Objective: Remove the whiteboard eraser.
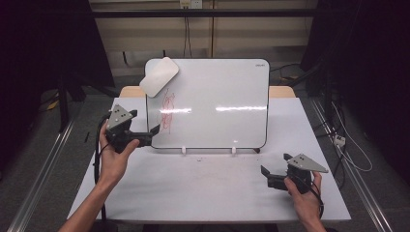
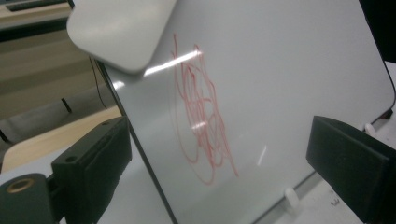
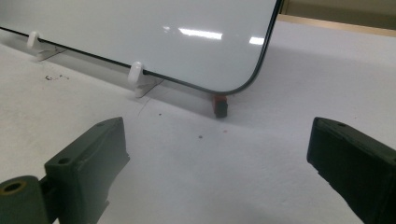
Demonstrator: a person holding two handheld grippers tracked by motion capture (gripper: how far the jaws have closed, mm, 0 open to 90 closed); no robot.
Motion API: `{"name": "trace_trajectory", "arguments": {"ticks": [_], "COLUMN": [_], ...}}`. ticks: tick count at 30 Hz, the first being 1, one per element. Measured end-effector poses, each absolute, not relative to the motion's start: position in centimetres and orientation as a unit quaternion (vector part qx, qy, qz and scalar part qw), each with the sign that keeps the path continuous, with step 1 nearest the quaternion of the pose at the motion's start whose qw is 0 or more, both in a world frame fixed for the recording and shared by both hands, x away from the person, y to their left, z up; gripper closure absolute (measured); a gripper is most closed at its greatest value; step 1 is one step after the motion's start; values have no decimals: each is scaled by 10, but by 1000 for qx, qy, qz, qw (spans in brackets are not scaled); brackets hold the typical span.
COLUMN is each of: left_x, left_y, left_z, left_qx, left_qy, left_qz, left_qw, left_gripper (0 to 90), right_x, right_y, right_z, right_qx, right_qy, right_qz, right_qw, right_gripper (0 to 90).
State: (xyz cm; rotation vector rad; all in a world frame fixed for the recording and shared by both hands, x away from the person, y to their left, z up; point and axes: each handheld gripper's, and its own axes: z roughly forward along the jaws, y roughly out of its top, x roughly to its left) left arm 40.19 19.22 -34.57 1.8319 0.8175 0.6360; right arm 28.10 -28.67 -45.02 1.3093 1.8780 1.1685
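Red scribble (image 1: 168, 112) on left part of whiteboard (image 1: 227, 104), board propped upright on worktop (image 1: 203, 188); white eraser pad (image 1: 159, 76) stuck at board's top-left corner, just above the marks. Left tongs (image 1: 153, 136) apart, empty, at board's lower-left edge; right tongs (image 1: 265, 172) apart, empty, low near bottom-right corner, w/ nothing between. Recommended: raise left tongs to eraser, clamp across its short sides, keep pad flat to board & wipe downward over scribble, right tongs bracing board vs tipping.
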Motion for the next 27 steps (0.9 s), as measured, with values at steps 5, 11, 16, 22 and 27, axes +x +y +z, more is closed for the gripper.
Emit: {"name": "trace_trajectory", "arguments": {"ticks": [5,11,16,22,27], "left_x": [418,431,446,460,470], "left_y": [191,187,180,177,169], "left_z": [-331,-317,-311,-306,-297], "left_qx": [748,751,757,766,773], "left_qy": [344,345,340,317,305], "left_qz": [274,292,309,319,339], "left_qw": [497,482,464,460,440], "left_gripper": [66,84,86,39,86], "right_x": [281,282,282,282,281], "right_y": [-287,-287,-287,-286,-286], "right_z": [-451,-451,-451,-450,-451], "right_qx": [490,491,489,487,488], "right_qy": [701,700,702,702,702], "right_qz": [435,435,435,436,436], "right_qw": [282,282,282,283,282], "right_gripper": [47,47,47,47,47]}}
